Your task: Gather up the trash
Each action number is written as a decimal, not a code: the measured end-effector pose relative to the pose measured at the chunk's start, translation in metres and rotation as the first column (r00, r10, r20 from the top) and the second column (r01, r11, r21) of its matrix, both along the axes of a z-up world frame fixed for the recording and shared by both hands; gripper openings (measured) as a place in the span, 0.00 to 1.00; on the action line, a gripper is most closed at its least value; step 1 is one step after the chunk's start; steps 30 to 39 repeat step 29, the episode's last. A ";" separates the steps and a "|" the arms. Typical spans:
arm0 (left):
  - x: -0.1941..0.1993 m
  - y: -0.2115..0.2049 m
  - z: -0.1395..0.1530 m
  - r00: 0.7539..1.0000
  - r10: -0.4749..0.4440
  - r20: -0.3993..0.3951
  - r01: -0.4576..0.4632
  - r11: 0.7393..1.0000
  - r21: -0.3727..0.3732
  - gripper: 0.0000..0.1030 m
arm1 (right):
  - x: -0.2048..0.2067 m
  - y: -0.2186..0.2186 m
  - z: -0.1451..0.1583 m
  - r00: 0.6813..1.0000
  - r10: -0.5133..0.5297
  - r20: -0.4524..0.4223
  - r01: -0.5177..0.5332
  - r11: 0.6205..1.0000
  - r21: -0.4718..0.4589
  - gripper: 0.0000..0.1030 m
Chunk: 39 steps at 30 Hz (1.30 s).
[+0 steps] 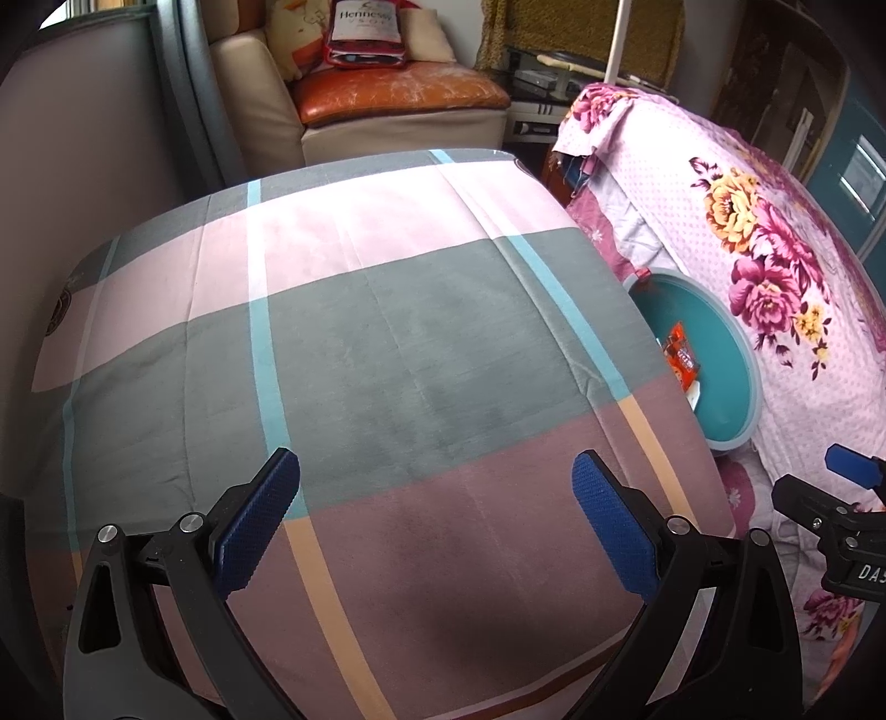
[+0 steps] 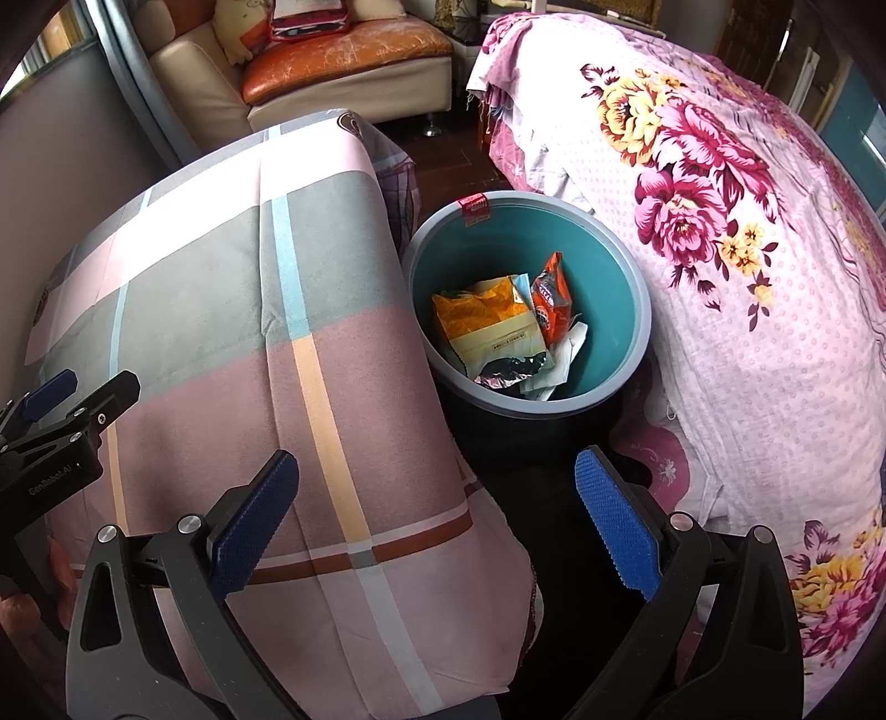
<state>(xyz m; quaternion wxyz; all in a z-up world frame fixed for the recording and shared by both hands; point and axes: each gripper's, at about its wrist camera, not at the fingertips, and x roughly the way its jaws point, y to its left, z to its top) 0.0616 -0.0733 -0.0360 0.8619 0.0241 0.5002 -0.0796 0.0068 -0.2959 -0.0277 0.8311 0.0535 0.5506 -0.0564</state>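
Note:
A teal bin (image 2: 598, 266) with a grey rim stands on the floor between the plaid-covered table (image 2: 232, 310) and the floral bed (image 2: 747, 277). It holds a yellow-orange wrapper (image 2: 487, 321), an orange packet (image 2: 551, 302) and crumpled white paper (image 2: 565, 354). My right gripper (image 2: 437, 515) is open and empty, near the bin's front side. My left gripper (image 1: 437, 520) is open and empty above the plaid table (image 1: 387, 343). The bin (image 1: 720, 354) and orange packet (image 1: 681, 354) show at the right of the left wrist view. The right gripper's tip (image 1: 847, 465) shows there too.
A beige sofa with an orange cushion (image 1: 398, 94) stands beyond the table, with a red bag (image 1: 365, 33) on it. The floral bedspread (image 1: 747, 249) hangs close to the bin. Dark floor (image 2: 454, 160) lies between the table and the bed. The left gripper (image 2: 61, 410) shows at the left edge.

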 end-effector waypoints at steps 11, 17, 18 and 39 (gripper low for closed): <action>0.004 -0.005 -0.012 1.000 0.000 -0.012 0.001 1.000 0.028 0.96 | 0.004 -0.012 -0.016 0.999 -0.027 -0.018 0.027 1.000 0.013 0.93; 0.008 -0.008 -0.019 1.000 -0.003 -0.026 0.004 0.999 0.036 0.96 | 0.007 -0.019 -0.024 0.999 -0.043 -0.025 0.044 0.999 0.019 0.93; 0.009 -0.009 -0.020 1.000 -0.003 -0.027 0.004 0.999 0.040 0.96 | 0.007 -0.020 -0.026 0.999 -0.046 -0.027 0.047 0.999 0.021 0.93; 0.014 -0.014 -0.033 0.998 0.002 -0.062 0.001 0.999 0.046 0.96 | 0.010 -0.031 -0.035 0.997 -0.072 -0.035 0.074 0.997 0.037 0.93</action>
